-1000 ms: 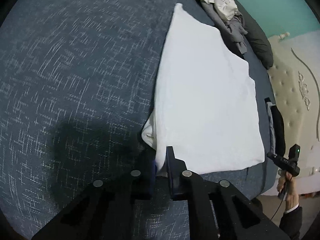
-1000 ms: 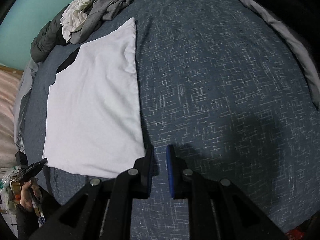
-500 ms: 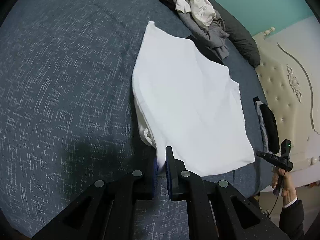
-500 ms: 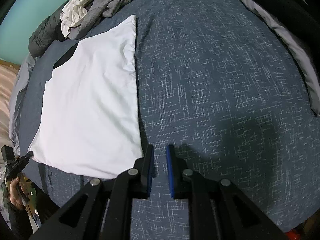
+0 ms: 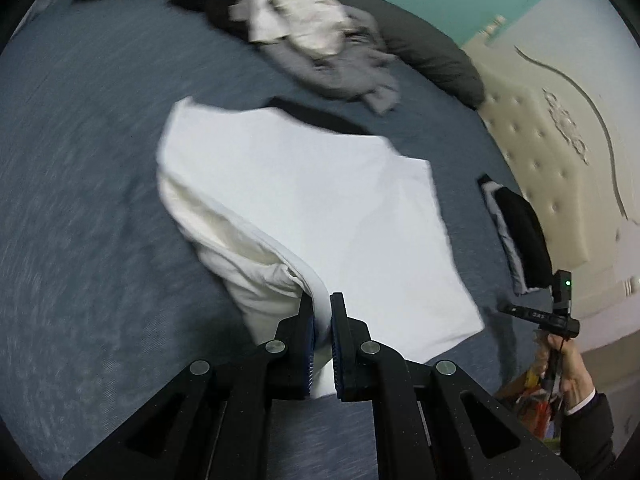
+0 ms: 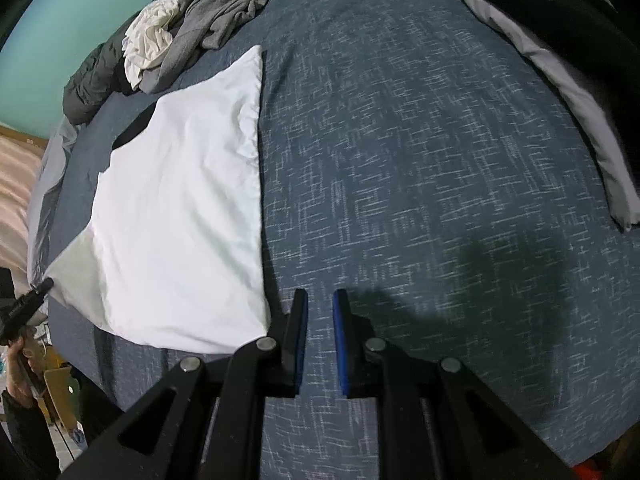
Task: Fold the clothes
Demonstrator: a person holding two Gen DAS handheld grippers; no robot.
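Observation:
A white shirt [image 5: 320,208] lies folded on the dark blue bed [image 5: 80,160]. My left gripper [image 5: 322,300] is shut on its near hem and lifts that corner, so the cloth bunches to the left of the fingers. In the right wrist view the shirt [image 6: 180,208] lies flat to the left, its far left corner raised. My right gripper [image 6: 320,300] hovers over bare bedspread [image 6: 420,160] just right of the shirt's near corner, jaws a narrow gap apart and empty.
A heap of grey and white clothes [image 5: 316,40] and a dark pillow [image 5: 432,60] lie at the bed's far end. A black and grey garment [image 6: 560,48] lies at the right. The cream headboard [image 5: 560,140] stands beyond.
My left gripper has lifted the shirt's hem and carried it toward the far end, so the near side bunches up. The right gripper has barely moved.

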